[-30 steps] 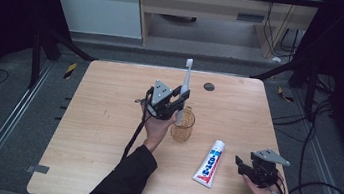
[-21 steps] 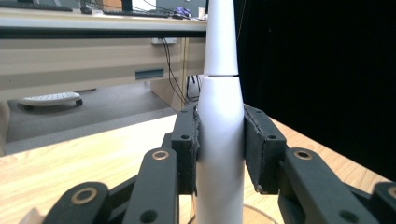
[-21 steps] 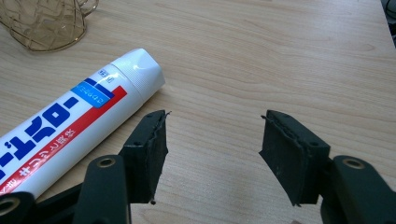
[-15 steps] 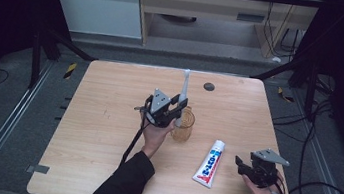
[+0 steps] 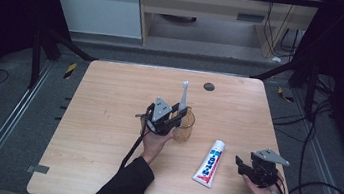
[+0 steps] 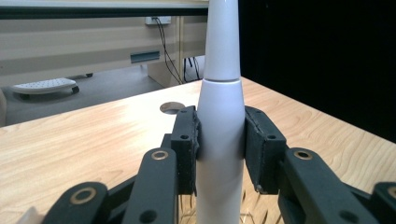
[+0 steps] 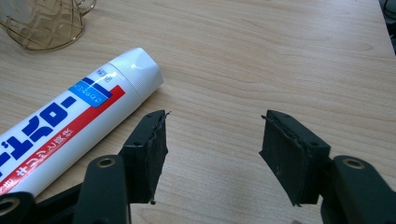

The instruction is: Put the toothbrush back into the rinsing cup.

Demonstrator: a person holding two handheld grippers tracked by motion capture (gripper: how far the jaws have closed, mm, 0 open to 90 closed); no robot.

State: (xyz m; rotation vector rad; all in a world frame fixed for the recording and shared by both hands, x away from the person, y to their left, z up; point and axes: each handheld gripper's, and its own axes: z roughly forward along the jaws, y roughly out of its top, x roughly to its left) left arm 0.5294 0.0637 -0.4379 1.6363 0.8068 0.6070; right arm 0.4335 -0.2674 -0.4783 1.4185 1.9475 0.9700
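Toothbrush [image 6: 219, 140], clenched upright in the left claw [image 5: 173, 116] just above the amber cup [image 5: 184, 127], could catch the rim and tip it, while the right claw [image 7: 212, 154] rests released.

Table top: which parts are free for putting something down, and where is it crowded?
The table is bare on its left half, and along the far edge apart from a dark round spot. The middle is crowded: left gripper holds a toothbrush over the amber cup. The toothpaste tube and open right gripper occupy the near right.
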